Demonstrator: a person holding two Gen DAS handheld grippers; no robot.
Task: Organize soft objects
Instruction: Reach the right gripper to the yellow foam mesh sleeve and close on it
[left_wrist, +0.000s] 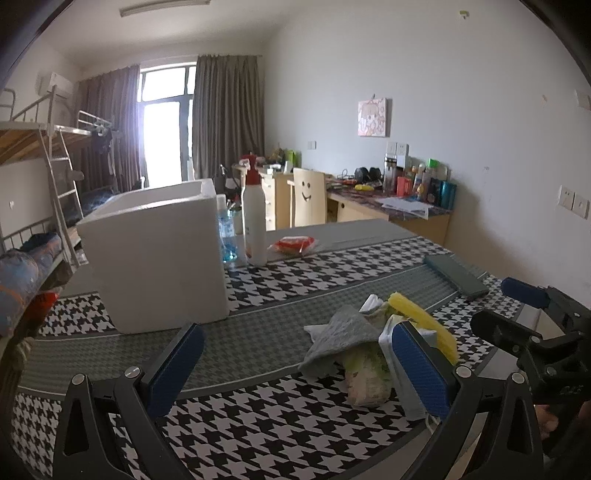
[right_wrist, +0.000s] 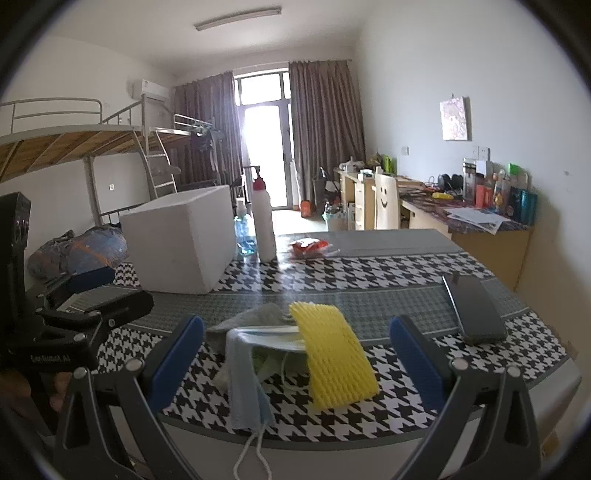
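Note:
A heap of soft things lies near the table's front edge: a grey cloth (left_wrist: 341, 338), a pale floral cloth (left_wrist: 367, 380), a yellow foam net (left_wrist: 424, 321) (right_wrist: 332, 354) and a blue face mask (right_wrist: 245, 384) whose ear loop hangs over the edge. A white foam box (left_wrist: 159, 254) (right_wrist: 181, 240) stands open-topped at the left. My left gripper (left_wrist: 299, 369) is open and empty, its right finger beside the heap. My right gripper (right_wrist: 295, 362) is open and empty, with the net and mask between its fingers.
A black-and-white houndstooth cloth covers the table (right_wrist: 369, 269). A white spray bottle (left_wrist: 254, 225), a blue bottle (left_wrist: 227, 240) and a red packet (left_wrist: 293, 245) stand behind the box. A dark phone (right_wrist: 474, 308) lies at the right. Bunk beds are left, desks right.

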